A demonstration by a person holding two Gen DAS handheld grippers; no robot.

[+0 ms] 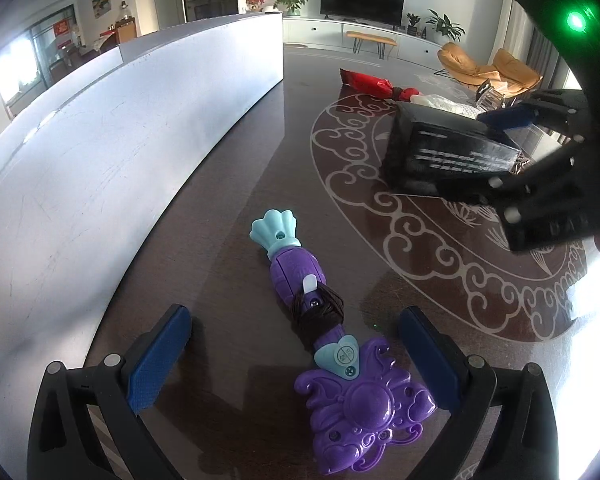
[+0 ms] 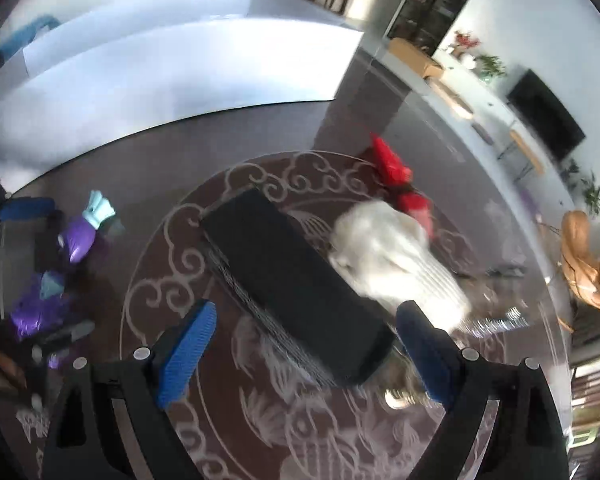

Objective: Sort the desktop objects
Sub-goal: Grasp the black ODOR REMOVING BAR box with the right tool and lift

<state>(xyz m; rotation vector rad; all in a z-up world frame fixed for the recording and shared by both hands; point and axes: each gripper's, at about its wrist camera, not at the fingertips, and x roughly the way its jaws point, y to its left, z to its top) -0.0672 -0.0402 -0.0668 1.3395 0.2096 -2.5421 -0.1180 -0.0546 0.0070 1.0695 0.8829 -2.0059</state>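
Observation:
A purple toy wand (image 1: 324, 344) with a teal shell end lies on the dark table, a dark hair band wound round its handle. My left gripper (image 1: 295, 356) is open, its blue pads either side of the wand's flower head, not touching. My right gripper (image 2: 304, 348) is open over the near end of a black box (image 2: 295, 288); it shows at the right of the left wrist view (image 1: 540, 152), with the box (image 1: 444, 148) under it. The wand also shows at the left of the right wrist view (image 2: 75, 240).
A white bin wall (image 1: 111, 152) runs along the left of the table. A red wrapped packet (image 1: 372, 84) and a white cloth-like bundle (image 2: 396, 264) lie behind the box. Keys or metal bits (image 2: 496, 320) lie to the right. The table bears a round ornamental pattern (image 1: 420, 248).

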